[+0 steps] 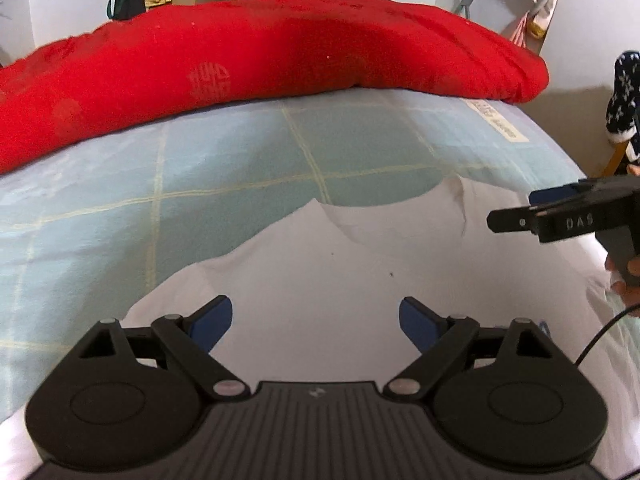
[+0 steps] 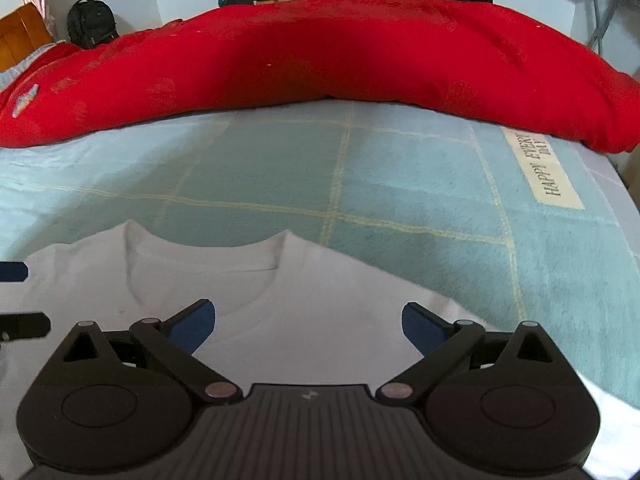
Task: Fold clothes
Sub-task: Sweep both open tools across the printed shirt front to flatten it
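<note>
Bed (image 2: 400, 184): a pale blue checked cover filled both views.
Quilt (image 1: 280, 60): red and bulky, it lay heaped across the far side of the bed.
Shirt (image 1: 320, 280): white, it lay flat on the cover at the near edge, collar toward the quilt.
Left gripper (image 1: 316, 322): it hovered over the shirt, its blue-padded fingers spread wide and holding nothing.
Right gripper (image 2: 308, 326): likewise spread and empty, it hung above the shirt just below the collar (image 2: 208, 254).
Hand (image 1: 624, 280): at the left view's right edge, it held the right tool's grip.
</note>
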The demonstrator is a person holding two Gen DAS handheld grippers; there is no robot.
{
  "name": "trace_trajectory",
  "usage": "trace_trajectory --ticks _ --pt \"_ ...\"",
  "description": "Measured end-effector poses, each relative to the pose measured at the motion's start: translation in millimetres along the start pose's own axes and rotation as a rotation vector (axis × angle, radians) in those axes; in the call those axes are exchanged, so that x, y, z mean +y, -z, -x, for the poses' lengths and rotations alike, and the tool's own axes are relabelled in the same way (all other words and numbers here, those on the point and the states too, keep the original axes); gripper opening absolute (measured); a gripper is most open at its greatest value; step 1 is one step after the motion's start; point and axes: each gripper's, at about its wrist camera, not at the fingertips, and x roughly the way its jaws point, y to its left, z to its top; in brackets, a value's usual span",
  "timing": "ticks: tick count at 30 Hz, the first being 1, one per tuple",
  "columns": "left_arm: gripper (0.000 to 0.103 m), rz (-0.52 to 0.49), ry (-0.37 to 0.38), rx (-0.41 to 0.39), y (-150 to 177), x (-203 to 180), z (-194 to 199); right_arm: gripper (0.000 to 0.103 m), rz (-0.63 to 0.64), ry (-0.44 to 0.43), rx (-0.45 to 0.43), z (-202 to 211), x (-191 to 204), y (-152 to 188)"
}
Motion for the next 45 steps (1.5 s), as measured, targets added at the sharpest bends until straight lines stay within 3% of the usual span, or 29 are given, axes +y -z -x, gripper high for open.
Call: trace_trajectory --ticks 5,11,16,20,24,33,38,45 --pt "0.091 0.004 0.007 0.031 13 -12 21 0.102 -0.037 -0.051 0.029 21 7 14" --pt "0.091 -0.038 0.045 0.053 36 -37 19 0.103 -0.058 -0.078 0.089 42 17 63" --pt "0.091 -0.133 0.041 0.074 65 -59 6 0.103 0.018 -0.043 0.083 50 29 97" --pt "0.091 -0.195 0.021 0.048 91 -65 22 0.103 0.119 -0.039 0.063 68 39 123" --pt "0.091 -0.201 0.017 0.060 115 -63 46 0.103 0.197 -0.052 0.047 89 46 150" --pt "0.091 -0.178 0.005 0.163 171 -65 91 0.103 0.233 -0.073 0.141 141 33 216" --pt "0.091 -0.194 0.057 0.120 164 -81 96 0.103 0.232 -0.093 0.132 156 36 221" --pt "0.091 -0.206 0.078 0.161 187 -91 94 0.103 0.345 -0.169 0.121 145 59 231"
